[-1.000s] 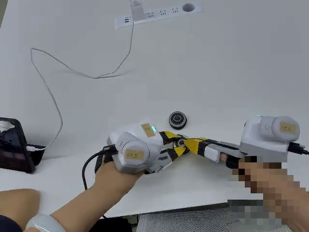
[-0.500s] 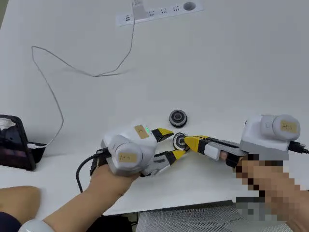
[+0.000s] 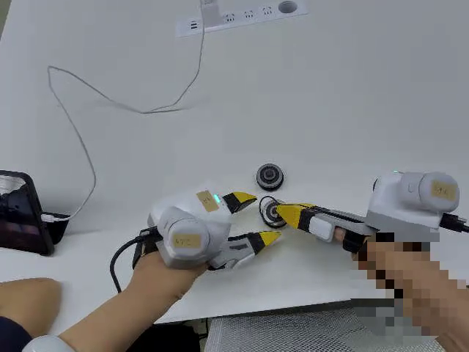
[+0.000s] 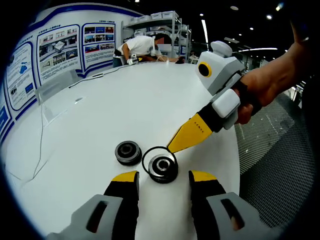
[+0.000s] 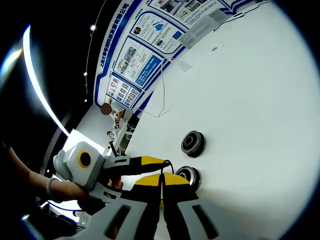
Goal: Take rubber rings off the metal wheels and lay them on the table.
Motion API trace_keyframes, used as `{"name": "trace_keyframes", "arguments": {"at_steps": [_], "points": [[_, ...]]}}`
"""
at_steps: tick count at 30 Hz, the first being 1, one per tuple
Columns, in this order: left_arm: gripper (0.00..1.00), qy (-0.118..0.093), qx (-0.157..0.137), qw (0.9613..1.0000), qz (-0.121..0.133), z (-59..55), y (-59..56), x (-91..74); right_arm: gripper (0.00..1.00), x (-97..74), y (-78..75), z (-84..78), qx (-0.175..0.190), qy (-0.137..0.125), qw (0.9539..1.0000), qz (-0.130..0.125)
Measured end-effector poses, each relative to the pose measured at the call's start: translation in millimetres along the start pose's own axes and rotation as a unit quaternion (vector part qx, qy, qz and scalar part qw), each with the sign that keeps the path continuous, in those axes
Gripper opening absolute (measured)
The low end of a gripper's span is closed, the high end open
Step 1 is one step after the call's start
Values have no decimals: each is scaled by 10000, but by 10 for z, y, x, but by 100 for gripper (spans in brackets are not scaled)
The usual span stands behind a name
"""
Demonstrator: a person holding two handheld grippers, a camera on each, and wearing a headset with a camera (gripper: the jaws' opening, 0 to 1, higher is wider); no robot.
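Two small metal wheels lie on the white table. The far wheel [image 3: 270, 177] [image 4: 128, 152] [image 5: 193, 143] still wears its black rubber ring. Around the near wheel [image 3: 273, 213] [image 4: 163, 168] [image 5: 189, 175] a thin rubber ring [image 4: 150, 150] hangs loose. My right gripper [image 3: 286, 213] [image 4: 172, 148] [image 5: 161, 178] comes in from the right, its yellow tips shut on the edge of that loose ring. Just left of the near wheel, my left gripper [image 3: 258, 218] [image 4: 163, 176] stands open, with the wheel ahead of its jaws and untouched.
A white power strip [image 3: 242, 16] lies at the back, its cable [image 3: 80, 147] running down the left side to a dark phone [image 3: 18, 213]. The table's front edge [image 3: 293, 304] is close under both hands. A person [image 4: 140, 47] leans over the table's far end.
My left gripper opened, let go of the near wheel and drew back to the left. The right gripper stayed at the wheel, still shut.
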State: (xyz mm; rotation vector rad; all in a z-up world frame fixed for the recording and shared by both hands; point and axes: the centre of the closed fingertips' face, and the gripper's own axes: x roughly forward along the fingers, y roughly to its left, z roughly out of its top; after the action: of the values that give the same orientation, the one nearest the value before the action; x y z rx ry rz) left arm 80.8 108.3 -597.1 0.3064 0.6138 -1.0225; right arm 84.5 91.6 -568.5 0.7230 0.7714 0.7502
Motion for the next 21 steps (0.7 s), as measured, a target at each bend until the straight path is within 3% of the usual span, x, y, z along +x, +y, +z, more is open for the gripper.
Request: {"name": "trace_keyframes", "arguments": {"at_steps": [9,21], "points": [[45,-114,-95,9999,63,-2,27,-50,2,-139,125,103,31,-175,9998,81],[50,-153,-194,9996,122,-33,22,-114,2,-369,-137,239,100,-422,9987,-269]]}}
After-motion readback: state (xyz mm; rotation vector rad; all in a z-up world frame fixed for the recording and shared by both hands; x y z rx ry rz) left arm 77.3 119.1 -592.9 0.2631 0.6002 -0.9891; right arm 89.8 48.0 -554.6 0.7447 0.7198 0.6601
